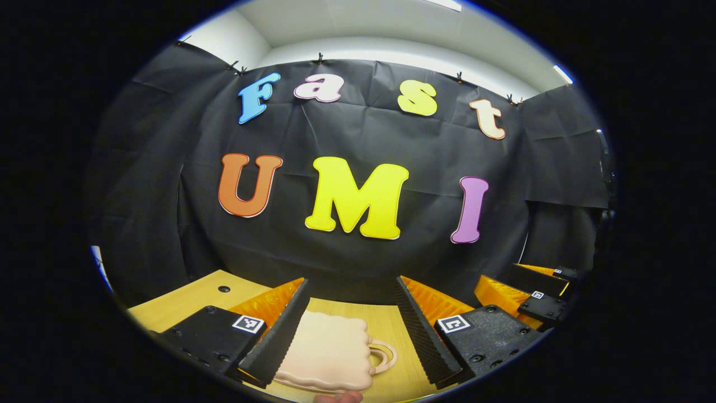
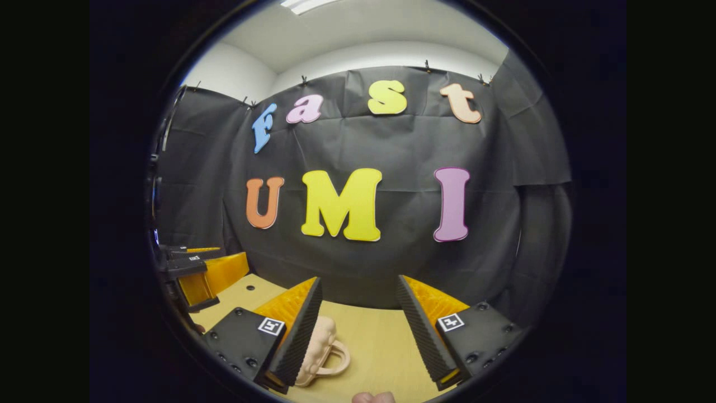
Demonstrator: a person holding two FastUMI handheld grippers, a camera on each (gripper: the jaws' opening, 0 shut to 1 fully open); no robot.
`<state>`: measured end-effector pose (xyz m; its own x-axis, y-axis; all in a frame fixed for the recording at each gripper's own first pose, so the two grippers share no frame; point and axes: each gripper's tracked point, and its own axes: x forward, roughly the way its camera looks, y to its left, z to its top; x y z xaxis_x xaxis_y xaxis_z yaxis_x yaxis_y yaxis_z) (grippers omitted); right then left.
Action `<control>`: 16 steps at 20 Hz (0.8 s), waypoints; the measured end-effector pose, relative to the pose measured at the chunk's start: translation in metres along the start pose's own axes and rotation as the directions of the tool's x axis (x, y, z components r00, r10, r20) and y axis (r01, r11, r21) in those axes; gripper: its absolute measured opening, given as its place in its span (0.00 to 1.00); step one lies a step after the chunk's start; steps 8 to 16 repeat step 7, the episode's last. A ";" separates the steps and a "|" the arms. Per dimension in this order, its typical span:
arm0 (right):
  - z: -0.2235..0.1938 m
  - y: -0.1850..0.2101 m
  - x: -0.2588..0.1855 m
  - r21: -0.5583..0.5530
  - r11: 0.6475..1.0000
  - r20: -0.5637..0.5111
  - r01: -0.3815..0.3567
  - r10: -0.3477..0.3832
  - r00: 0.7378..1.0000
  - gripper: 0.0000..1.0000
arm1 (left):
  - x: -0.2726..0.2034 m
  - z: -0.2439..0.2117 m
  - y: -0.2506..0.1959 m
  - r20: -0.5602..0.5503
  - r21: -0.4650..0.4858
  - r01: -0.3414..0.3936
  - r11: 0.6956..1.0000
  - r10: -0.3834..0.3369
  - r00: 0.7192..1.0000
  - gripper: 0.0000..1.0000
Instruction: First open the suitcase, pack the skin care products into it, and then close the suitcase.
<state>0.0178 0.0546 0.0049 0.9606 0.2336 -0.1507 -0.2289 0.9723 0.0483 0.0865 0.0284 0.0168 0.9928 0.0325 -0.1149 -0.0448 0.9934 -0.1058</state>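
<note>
A small pale pink suitcase (image 1: pixel 330 350) with a ribbed shell lies shut on the wooden table (image 1: pixel 184 305), its loop handle (image 1: pixel 385 356) pointing right. My left gripper (image 1: pixel 351 280) hovers above it, open, with the case showing low between its fingers and nothing held. In the right gripper view the same suitcase (image 2: pixel 320 344) sits low and left, partly behind the left finger (image 2: pixel 299 330) of my right gripper (image 2: pixel 359 279), which is open and empty. The right gripper (image 1: pixel 523 291) also appears at the far right of the left gripper view. The left gripper (image 2: pixel 193 266) shows at the left of the right gripper view.
The black cloth wall (image 1: pixel 358 263) closes the table's far side. A small round hole (image 1: pixel 224 289) marks the tabletop at the back left. Bare wood (image 2: pixel 380 341) lies right of the suitcase. A small pinkish shape (image 2: pixel 373 397) sits at the bottom edge; I cannot tell what it is.
</note>
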 end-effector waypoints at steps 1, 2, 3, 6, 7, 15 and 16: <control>-0.001 0.003 0.001 0.002 1.000 -0.003 -0.009 0.009 1.000 0.80 | -0.001 -0.001 0.001 -0.006 -0.003 -0.003 1.000 0.003 1.000 0.96; -0.001 0.007 0.001 0.001 1.000 -0.006 -0.017 0.017 1.000 0.77 | -0.002 -0.003 0.003 -0.012 -0.001 -0.007 1.000 0.007 1.000 0.96; -0.002 0.009 0.001 -0.001 1.000 -0.007 -0.024 0.024 1.000 0.81 | -0.003 -0.003 0.005 -0.016 -0.001 -0.013 1.000 0.013 1.000 0.96; -0.003 0.015 -0.001 0.002 0.999 -0.006 -0.040 0.040 0.999 0.80 | -0.004 -0.004 0.008 -0.020 -0.010 -0.020 1.000 0.020 1.000 0.96; -0.004 0.016 -0.001 0.004 0.999 -0.009 -0.044 0.044 0.999 0.77 | -0.004 -0.006 0.009 -0.030 -0.015 -0.020 1.000 0.020 0.999 0.96; -0.004 0.016 -0.001 0.004 0.999 -0.009 -0.044 0.044 0.999 0.77 | -0.004 -0.006 0.009 -0.030 -0.015 -0.020 1.000 0.020 0.999 0.96; -0.004 0.016 -0.001 0.004 0.999 -0.009 -0.044 0.044 0.999 0.77 | -0.004 -0.006 0.009 -0.030 -0.015 -0.020 1.000 0.020 0.999 0.96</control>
